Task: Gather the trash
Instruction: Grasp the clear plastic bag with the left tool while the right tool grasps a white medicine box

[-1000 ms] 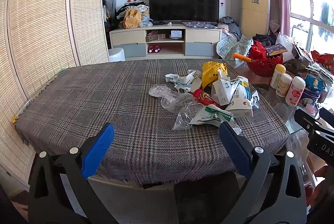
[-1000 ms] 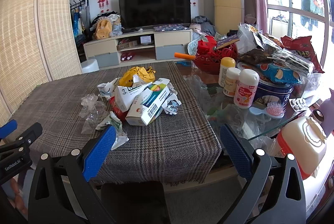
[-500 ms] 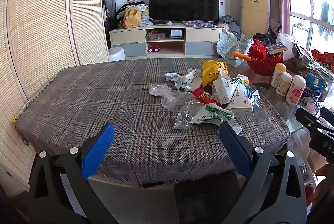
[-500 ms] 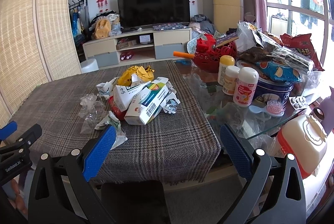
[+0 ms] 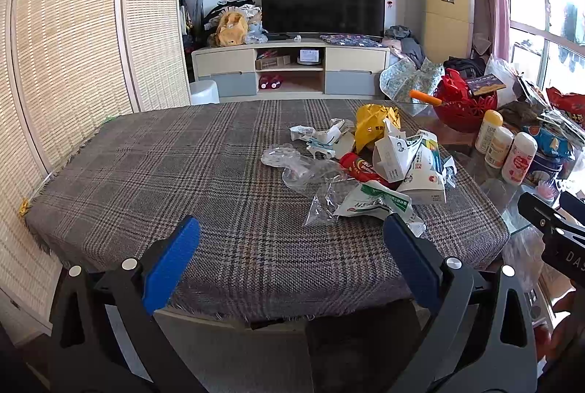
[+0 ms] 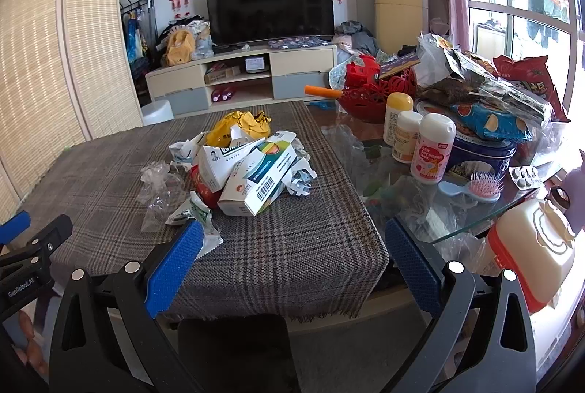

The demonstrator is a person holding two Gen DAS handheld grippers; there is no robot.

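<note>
A heap of trash lies on the checked tablecloth [image 5: 182, 180]: white medicine boxes [image 5: 402, 158] [image 6: 256, 180], a crumpled yellow wrapper [image 5: 371, 126] [image 6: 241, 126], a red wrapper [image 5: 360, 168], clear plastic film [image 5: 303, 169] [image 6: 157, 184] and a green-and-white sachet [image 5: 373, 202] [image 6: 193, 210]. My left gripper [image 5: 290, 246] hangs open over the table's near edge, short of the heap. Also open and holding nothing, my right gripper [image 6: 289, 248] sits at the near edge, with the sachet just beyond its left fingertip.
Right of the cloth, a glass tabletop [image 6: 402, 180] carries three bottles [image 6: 431, 148], a red basket [image 6: 380, 93], snack bags [image 6: 493, 115], a blue tin and a pink hairbrush [image 6: 482, 188]. A cream-and-red container [image 6: 530, 254] stands at the right. A dark chair back [image 6: 234, 349] sits below.
The right wrist view has drifted slightly closer to the heap and a little left. The left gripper has barely moved. Both stay open.
</note>
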